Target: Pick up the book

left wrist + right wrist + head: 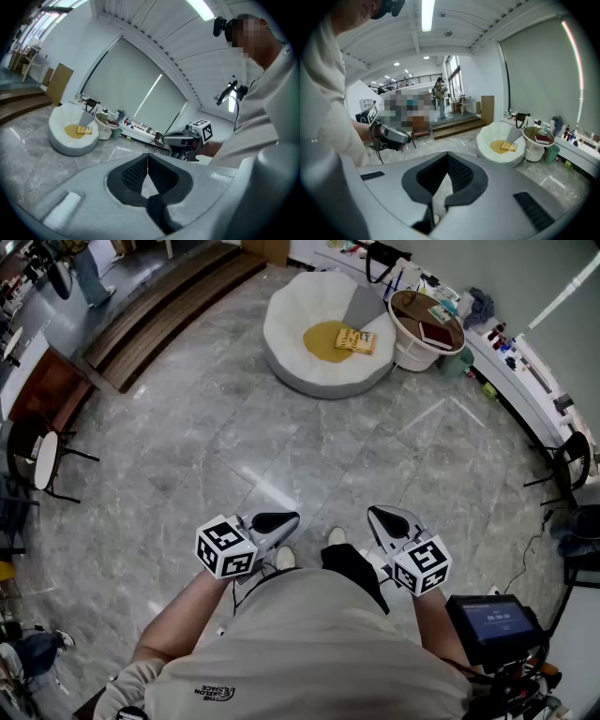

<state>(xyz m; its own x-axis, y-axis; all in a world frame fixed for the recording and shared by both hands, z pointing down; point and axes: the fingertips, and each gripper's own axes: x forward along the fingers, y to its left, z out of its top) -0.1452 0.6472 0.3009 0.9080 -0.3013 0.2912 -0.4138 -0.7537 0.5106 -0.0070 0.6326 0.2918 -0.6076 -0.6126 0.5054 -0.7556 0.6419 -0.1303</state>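
Right hand-held gripper [447, 155] fills the lower part; its jaws are pressed together w/ nothing between them. Beyond it, on the grey marble floor [543, 178], a white round seat [485, 136] holds a yellow cushion [496, 146] w/ a yellow book [509, 146] on it. Just beside the seat, at right, a round tabletop [534, 132] carries a dark red book [544, 139]. At far left is the left hand-held gripper [407, 138], approx. level.
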